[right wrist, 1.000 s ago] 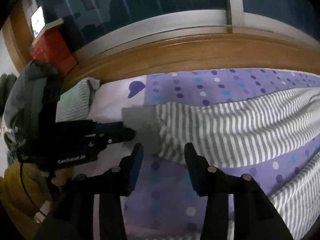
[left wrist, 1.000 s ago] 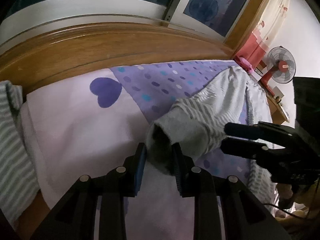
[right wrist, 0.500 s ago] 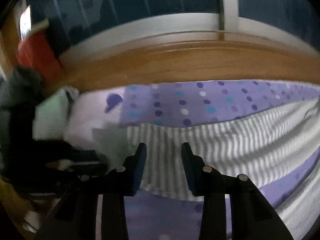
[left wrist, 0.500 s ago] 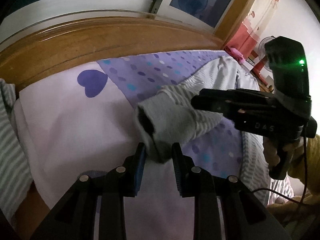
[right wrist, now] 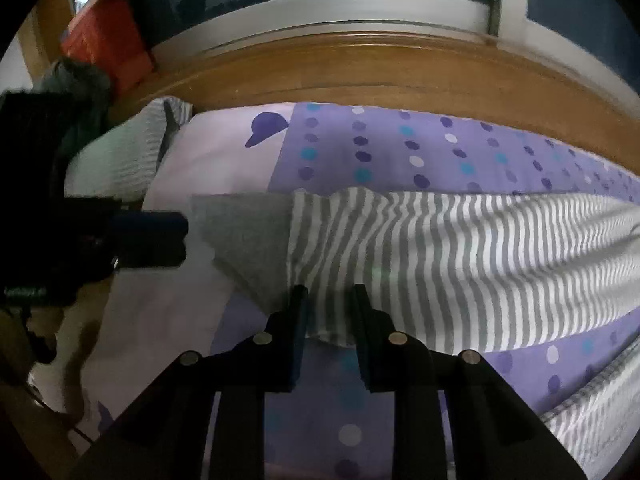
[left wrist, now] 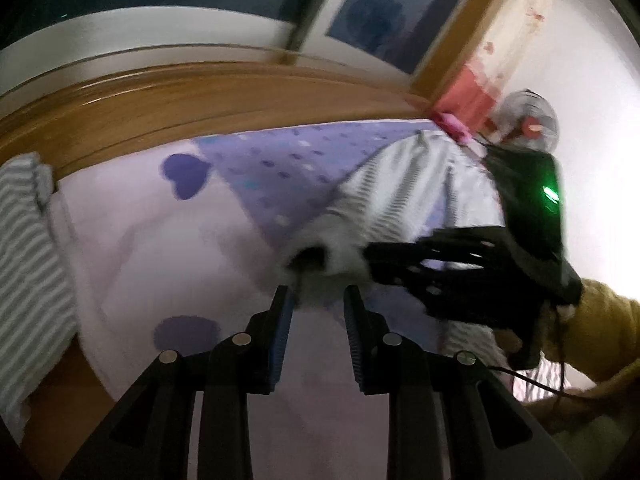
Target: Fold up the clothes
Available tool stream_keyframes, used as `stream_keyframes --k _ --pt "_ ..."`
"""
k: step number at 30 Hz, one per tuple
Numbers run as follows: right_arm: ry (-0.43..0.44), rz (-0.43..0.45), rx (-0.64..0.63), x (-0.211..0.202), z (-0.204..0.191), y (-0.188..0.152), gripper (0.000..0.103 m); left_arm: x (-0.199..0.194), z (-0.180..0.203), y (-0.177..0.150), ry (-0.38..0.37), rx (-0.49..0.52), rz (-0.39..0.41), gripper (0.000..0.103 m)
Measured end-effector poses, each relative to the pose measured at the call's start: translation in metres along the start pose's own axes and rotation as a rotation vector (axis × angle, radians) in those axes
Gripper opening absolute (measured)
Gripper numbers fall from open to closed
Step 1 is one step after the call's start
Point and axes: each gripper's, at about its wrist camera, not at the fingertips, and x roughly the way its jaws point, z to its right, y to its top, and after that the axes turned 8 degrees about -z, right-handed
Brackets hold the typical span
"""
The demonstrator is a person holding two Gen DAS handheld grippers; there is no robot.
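A grey-and-white striped garment (right wrist: 460, 248) lies across the purple dotted bedspread (right wrist: 400, 152), its long sleeve ending in a plain grey cuff (right wrist: 244, 236). My left gripper (left wrist: 316, 300) is shut on the cuff (left wrist: 308, 268), which hangs between its fingers; in the right wrist view this gripper (right wrist: 182, 236) reaches in from the left at the cuff's end. My right gripper (right wrist: 330, 312) comes down on the sleeve's near edge just past the cuff. Its jaws are closing, and striped fabric fills the gap between the pads. In the left wrist view the right gripper (left wrist: 384, 260) is blurred.
A wooden bed frame (right wrist: 380, 68) runs along the far side under a dark window. Another striped garment (left wrist: 28, 248) lies at the bed's left end. A red box (right wrist: 108, 36) stands at the back left, and a fan (left wrist: 532, 124) past the bed's right end. A yellow sleeve (left wrist: 600, 328) holds the right gripper.
My right gripper has come down over the sleeve near the cuff and its jaws have narrowed around the striped fabric. The left gripper keeps the cuff and has lifted it slightly.
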Motion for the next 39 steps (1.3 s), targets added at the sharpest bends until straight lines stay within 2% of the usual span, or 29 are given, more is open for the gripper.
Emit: stream_keyframes --k 2,7,11,14,18,23,27,31,33,36,39 --pt "0.024 0.001 0.031 0.001 0.005 0.003 0.023 0.004 0.007 0.000 -0.006 0.030 -0.004 0.025" --pt "0.048 0.010 0.060 0.000 0.009 0.003 0.023 0.017 0.008 0.012 0.048 0.103 -0.014 0.025" --pt "0.056 0.010 0.065 0.000 0.010 0.003 0.023 0.026 0.003 0.021 0.018 0.178 -0.044 0.026" --pt "0.061 0.009 0.068 -0.001 0.010 0.004 0.023 0.036 -0.001 0.027 -0.045 0.199 -0.077 0.026" --pt "0.062 0.006 0.070 -0.002 0.011 0.006 0.023 0.039 -0.003 0.027 -0.252 0.157 -0.129 0.026" --pt "0.059 -0.001 0.076 -0.005 0.010 0.007 0.023 0.022 0.012 0.001 -0.361 0.184 -0.173 0.025" --pt "0.049 0.012 0.043 -0.008 0.000 0.007 0.023 0.004 0.017 -0.013 -0.321 0.164 -0.150 0.025" --pt "0.026 0.009 0.017 -0.004 -0.007 0.005 0.023 -0.013 0.013 0.004 -0.302 0.117 -0.044 0.025" --pt "0.033 0.018 0.026 -0.005 -0.008 0.002 0.022 -0.012 0.011 0.015 -0.253 0.110 -0.019 0.025" --pt "0.041 0.024 0.035 -0.007 -0.007 -0.001 0.022 -0.002 0.011 0.018 -0.155 0.131 -0.049 0.026" --pt "0.077 0.024 0.074 -0.005 0.000 -0.003 0.022 -0.002 0.009 0.011 -0.168 0.146 -0.079 0.026"
